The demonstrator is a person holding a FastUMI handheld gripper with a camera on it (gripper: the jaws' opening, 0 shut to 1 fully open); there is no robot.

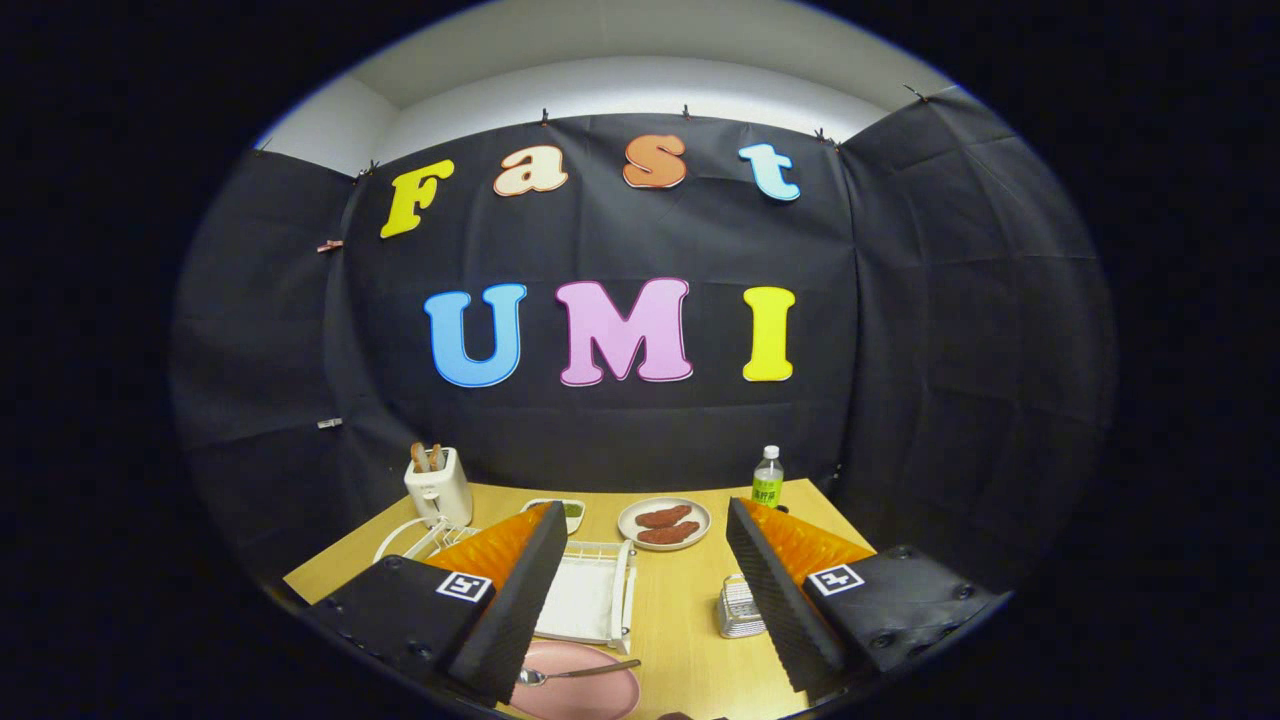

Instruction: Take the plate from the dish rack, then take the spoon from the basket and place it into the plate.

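Looking down over wooden tabletop (pixel 680 620), task seemingly done. White dish rack (pixel 590 595) just ahead of left finger, no plate in it. Pink plate (pixel 585 690) nearest, low between fingers, leaning toward left one. Small metal basket (pixel 738 608) against right finger's inner edge. Spoon (pixel 575 674) lying across plate, long axis crosswise, bowl at left finger, handle pointing right. Claw (pixel 640 640) spread wide, holding nothing, touching nothing. Judging only retreat left.

A glossy metal spoon (pixel 575 673) is seen on a smooth matt plate (pixel 590 700); the bench (pixel 680 620) is pale wood, the dish rack (pixel 590 595) white plastic.
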